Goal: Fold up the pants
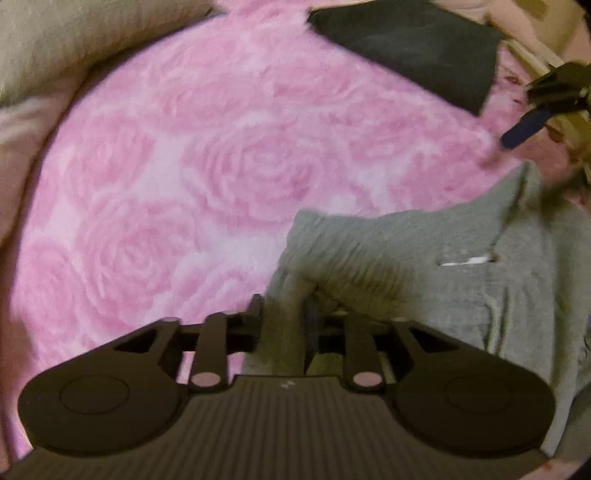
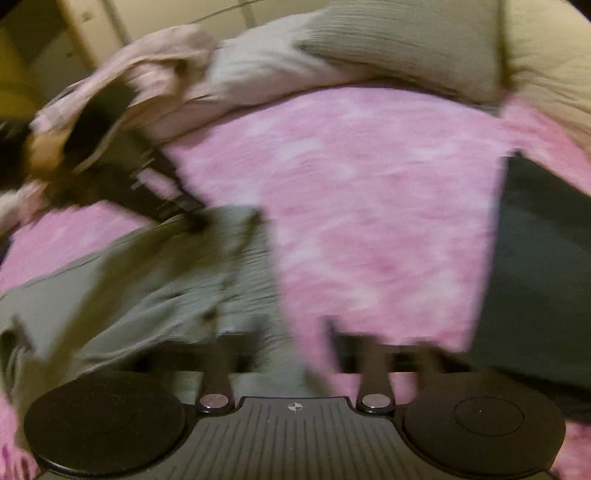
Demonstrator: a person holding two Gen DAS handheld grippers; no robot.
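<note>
Though smeared by blur, shows grey pants (image 1: 424, 295) rumpled from four to six o'clock in the left wrist view, on a pink rose-patterned blanket (image 1: 221, 166). Left gripper (image 1: 284, 314) clamped on a raised fold of that grey cloth at six o'clock, the fabric filling the gap between both fingers. Right gripper (image 2: 295, 339) spread wide, the pants' edge lying loosely between the jaws, with no pinch to be seen. In the right wrist view, puts the pants from seven to nine o'clock, with the left tool biting their far corner and a hand (image 2: 44, 155) behind it at nine.

Around them, fleecy pink bedding across the middle of both views. Dark folded garment (image 1: 406, 48) flat on the blanket at one o'clock in the left view, well apart from the pants. Beige pillow (image 1: 55, 44) at eleven. Ribbed grey-green pillow (image 2: 406, 44) at twelve in the right view, pale pink cloth heap (image 2: 147, 62) at eleven, pale wall or furniture (image 2: 92, 22) beyond.
</note>
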